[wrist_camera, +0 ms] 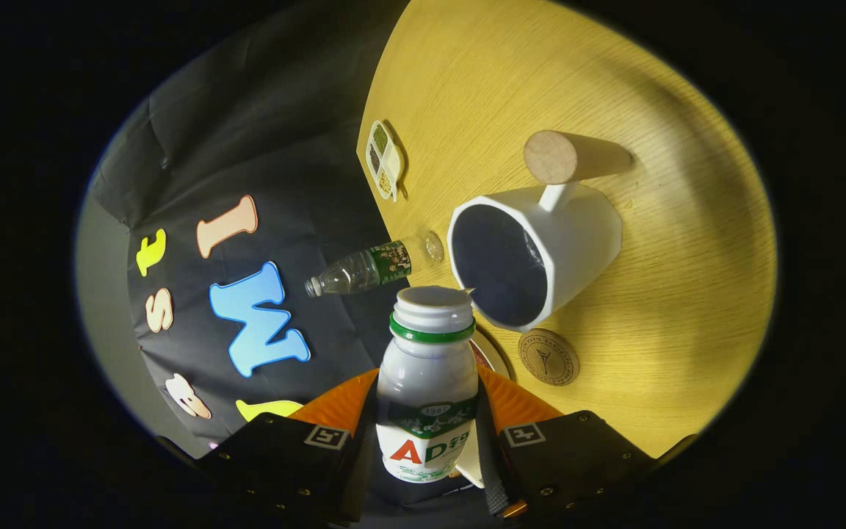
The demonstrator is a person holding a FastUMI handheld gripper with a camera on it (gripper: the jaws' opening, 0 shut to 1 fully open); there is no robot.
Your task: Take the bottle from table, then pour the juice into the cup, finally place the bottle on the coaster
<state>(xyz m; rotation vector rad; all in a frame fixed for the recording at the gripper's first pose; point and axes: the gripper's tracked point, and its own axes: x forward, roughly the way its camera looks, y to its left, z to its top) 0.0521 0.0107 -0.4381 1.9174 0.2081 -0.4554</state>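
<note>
One clear bottle point(371, 267) beside cup point(537, 253)

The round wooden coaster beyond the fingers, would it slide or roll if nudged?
The round wooden coaster lies flat on the smooth wooden table, so it would likely slide, not roll. It looks thin, stiff and probably light.

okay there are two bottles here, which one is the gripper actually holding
The white juice bottle, clamped between the gripper fingers with its open mouth at the white cup. The clear plastic bottle stands free on the table beyond, untouched.
</note>
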